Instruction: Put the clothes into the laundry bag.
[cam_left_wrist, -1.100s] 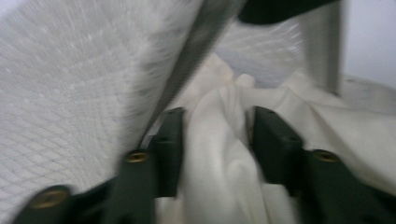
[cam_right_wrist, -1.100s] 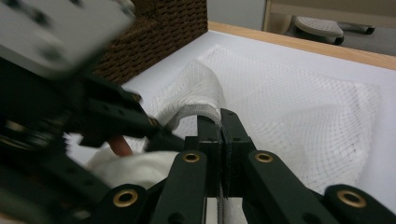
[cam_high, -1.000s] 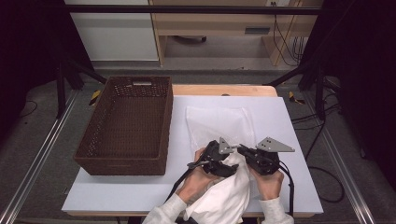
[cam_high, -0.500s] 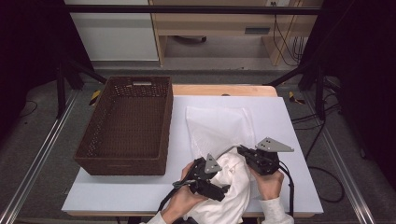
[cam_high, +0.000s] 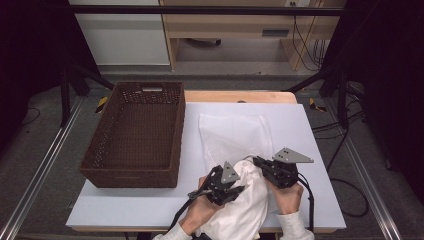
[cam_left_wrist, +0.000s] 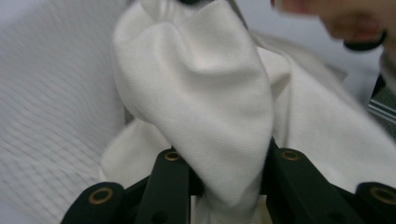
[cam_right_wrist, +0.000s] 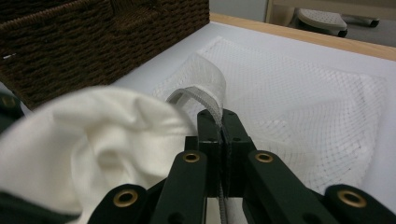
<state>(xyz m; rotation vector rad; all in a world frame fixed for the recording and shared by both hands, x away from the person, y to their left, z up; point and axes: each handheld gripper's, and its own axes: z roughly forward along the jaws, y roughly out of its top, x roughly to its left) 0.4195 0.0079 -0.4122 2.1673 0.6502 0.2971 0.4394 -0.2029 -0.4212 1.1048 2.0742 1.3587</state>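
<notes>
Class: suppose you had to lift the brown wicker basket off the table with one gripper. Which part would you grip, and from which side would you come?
Probably the slot handle cut in the far short wall of the wicker basket, coming from above. The basket stands upright and open at the left of the table, and its thin rim there would fit between two jaws; the woven walls look too broad to span.

Grey floor (cam_high: 55, 165), wooden desk (cam_high: 235, 25) behind, dark sides.

table (cam_high: 310, 130) white | wicker basket (cam_high: 135, 135) left | mesh bag (cam_high: 232, 132) middle | cloth (cam_high: 245, 210), possibly a garment
</notes>
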